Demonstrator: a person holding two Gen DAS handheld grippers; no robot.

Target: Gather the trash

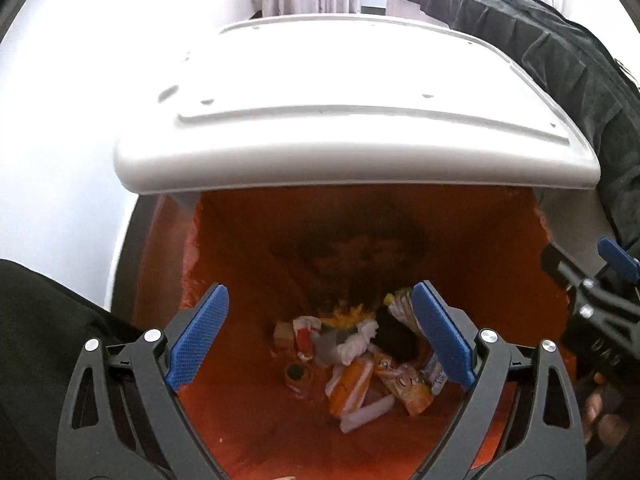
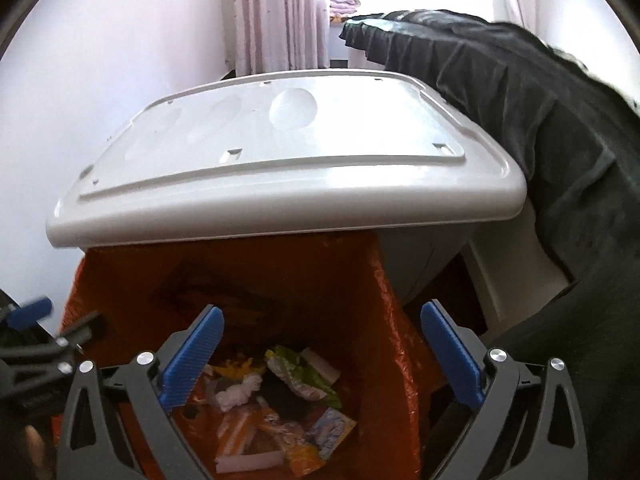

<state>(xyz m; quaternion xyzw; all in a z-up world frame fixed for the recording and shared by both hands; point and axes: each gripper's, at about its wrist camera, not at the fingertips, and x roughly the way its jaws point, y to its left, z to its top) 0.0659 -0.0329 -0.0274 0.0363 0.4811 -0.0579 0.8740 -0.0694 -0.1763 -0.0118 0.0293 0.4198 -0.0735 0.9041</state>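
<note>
A bin lined with an orange bag [image 1: 248,240] is standing open, its white lid [image 1: 352,120] tilting up behind it. The left claw [image 1: 320,336] is hovering over the opening with its blue pads spread wide and gripping nothing. Trash [image 1: 360,356], a heap of crumpled wrappers and tissue, is lying at the bottom of the bag. The right claw [image 2: 322,356] is hanging released and empty above the same trash. A dark cloth [image 2: 520,100] is draping behind the lid on the right.
</note>
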